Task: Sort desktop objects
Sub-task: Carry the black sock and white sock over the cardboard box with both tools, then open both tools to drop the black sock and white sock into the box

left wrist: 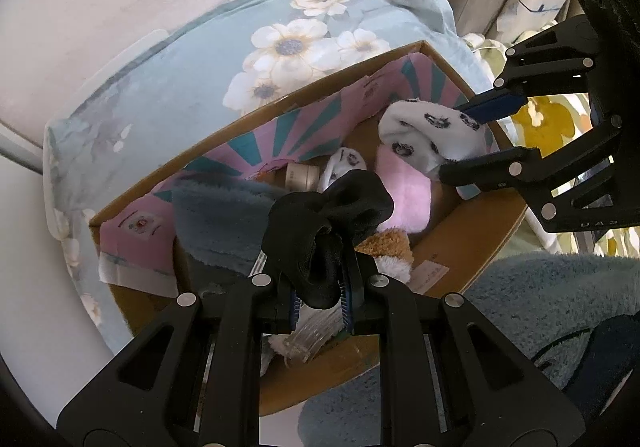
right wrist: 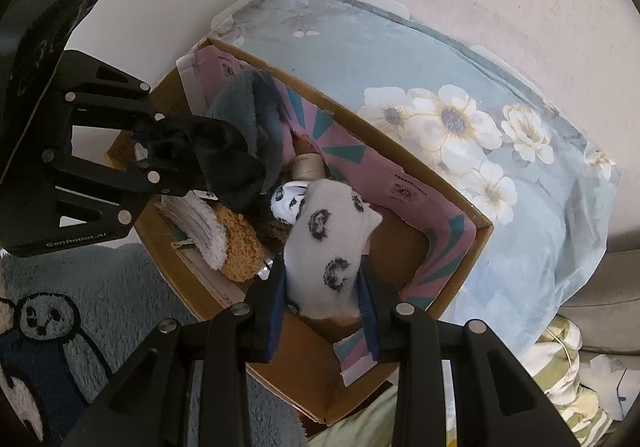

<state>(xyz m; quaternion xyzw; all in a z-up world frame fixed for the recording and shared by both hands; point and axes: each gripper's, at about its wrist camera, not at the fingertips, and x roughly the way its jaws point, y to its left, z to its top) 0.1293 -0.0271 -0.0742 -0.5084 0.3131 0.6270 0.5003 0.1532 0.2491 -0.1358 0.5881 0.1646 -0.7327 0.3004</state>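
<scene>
Clamped in left gripper (left wrist: 320, 301) – black sock (left wrist: 326, 223); pinched by right gripper (right wrist: 324, 313) – white spotted sock (right wrist: 328, 247), both over cardboard box (right wrist: 460, 267). Beyond fingertips: floral blue bedding (left wrist: 168, 87), pale wall. Box floor mostly hidden under plush clutter; small jar half buried.

You see a crumpled black fabric sock (left wrist: 328, 231), a white sock printed with black blotches (right wrist: 328, 247), a brown cardboard box (right wrist: 460, 271) lined in pink with teal rays, and a pale blue pillow with cream flowers (left wrist: 192, 87).
</scene>
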